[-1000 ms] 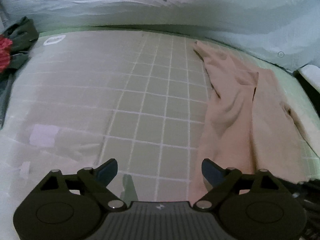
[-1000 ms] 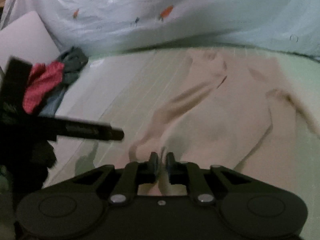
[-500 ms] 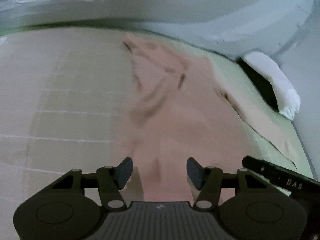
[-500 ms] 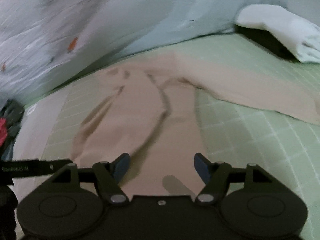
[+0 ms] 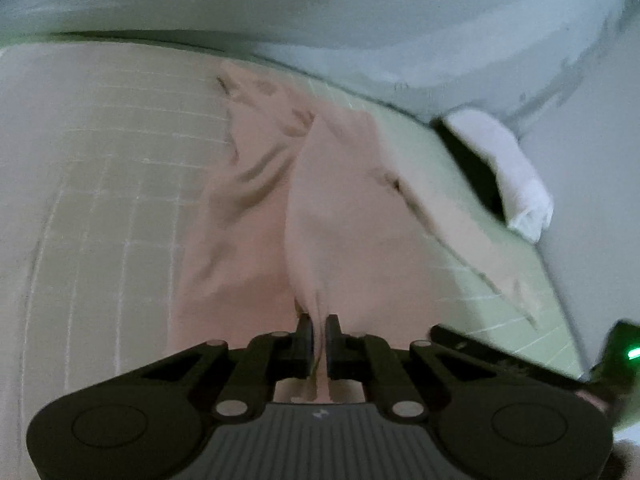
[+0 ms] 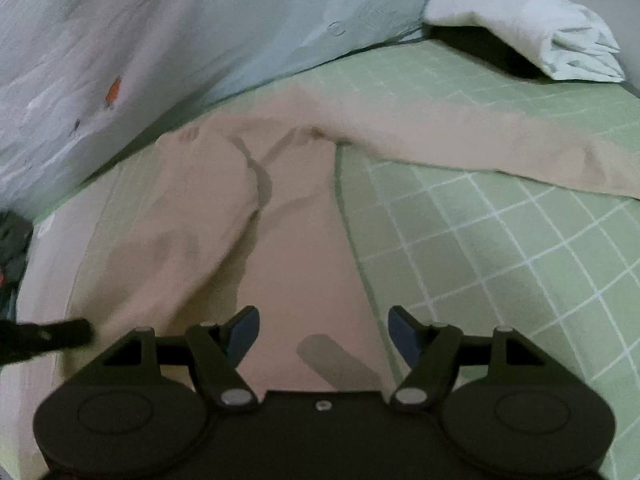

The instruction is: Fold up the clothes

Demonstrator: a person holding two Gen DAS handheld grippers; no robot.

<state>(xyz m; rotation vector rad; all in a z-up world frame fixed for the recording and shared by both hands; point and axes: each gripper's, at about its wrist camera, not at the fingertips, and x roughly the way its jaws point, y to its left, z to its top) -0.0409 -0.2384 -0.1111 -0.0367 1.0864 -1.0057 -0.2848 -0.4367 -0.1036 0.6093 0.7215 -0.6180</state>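
A beige pair of trousers (image 5: 280, 200) lies spread on a green checked bed sheet (image 5: 100, 160). My left gripper (image 5: 317, 328) is shut on the near edge of the trousers, and the cloth rises in a taut ridge from the jaws. In the right wrist view the trousers (image 6: 288, 232) lie flat, with one leg stretching away to the right. My right gripper (image 6: 324, 330) is open and empty, just above the near end of the trousers. Part of the left tool (image 6: 40, 334) shows at the left edge.
A pale blue quilt with carrot prints (image 6: 160, 40) is heaped along the back. A folded white cloth (image 6: 532, 28) lies at the back right, also in the left wrist view (image 5: 508, 168). Dark and red clothes (image 6: 10, 240) sit at the far left. The bed sheet (image 6: 500, 260) lies to the right.
My left gripper moved right onto the trousers and shut on their near edge, lifting a ridge. My right gripper let go of the cloth, opened and swung right.
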